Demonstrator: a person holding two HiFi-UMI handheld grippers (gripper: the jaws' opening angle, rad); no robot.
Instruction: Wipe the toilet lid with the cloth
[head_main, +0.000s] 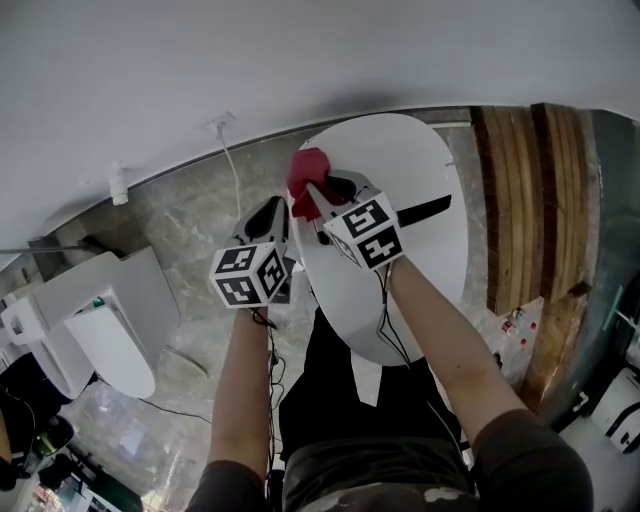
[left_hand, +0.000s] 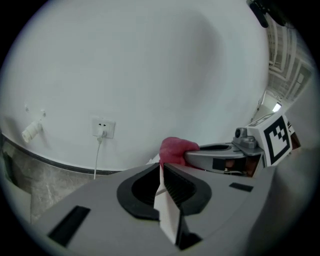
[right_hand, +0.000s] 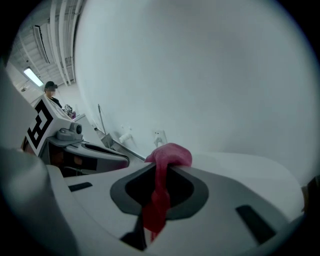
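Note:
The white oval toilet lid lies shut in front of me. My right gripper hovers over the lid's far left part, shut on a red cloth. In the right gripper view the cloth bulges past the jaw tips and a tail hangs down between the jaws. My left gripper is close beside it, at the lid's left edge. In the left gripper view its jaws pinch a thin white sheet, and the red cloth shows just beyond.
A second white toilet stands at the left on the marble floor. Wooden planks lean at the right. The white wall behind carries a socket with a cable and a pipe fitting. A person stands far off.

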